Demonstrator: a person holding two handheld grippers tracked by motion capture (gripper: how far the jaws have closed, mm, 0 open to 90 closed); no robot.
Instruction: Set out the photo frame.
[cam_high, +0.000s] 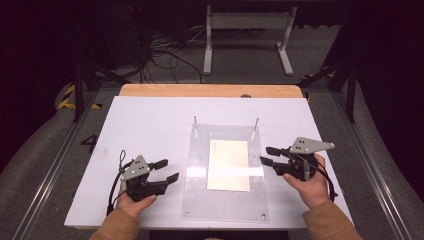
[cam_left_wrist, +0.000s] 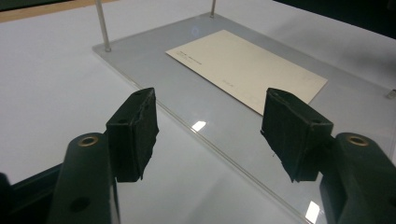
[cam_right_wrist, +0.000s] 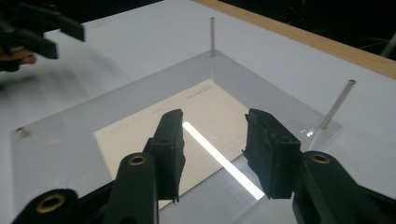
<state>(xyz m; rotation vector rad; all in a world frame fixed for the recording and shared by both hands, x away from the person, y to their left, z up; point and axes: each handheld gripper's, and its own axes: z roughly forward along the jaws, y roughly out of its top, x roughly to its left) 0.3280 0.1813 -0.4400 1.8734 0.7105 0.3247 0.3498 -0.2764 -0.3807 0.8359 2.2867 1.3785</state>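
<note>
Flanking clear plate (cam_high: 226, 200) at table centre, cream sheet (cam_high: 228, 165) under it: left gripper (cam_high: 167, 170) and right gripper (cam_high: 267, 155) parted, empty. Approach plate edges level, grip evenly, avoid pins (cam_high: 195, 120).

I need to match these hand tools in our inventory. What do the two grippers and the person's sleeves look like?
Both the left gripper and right gripper are black, with two blocky padded jaws, brass-ringed holes, a grey three-cornered plate with dark dots on top, and a black cable. The sleeves are tan.

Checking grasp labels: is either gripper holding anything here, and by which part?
Nothing held. Left gripper and right gripper are open and empty, flanking the clear plate with the cream sheet.
</note>
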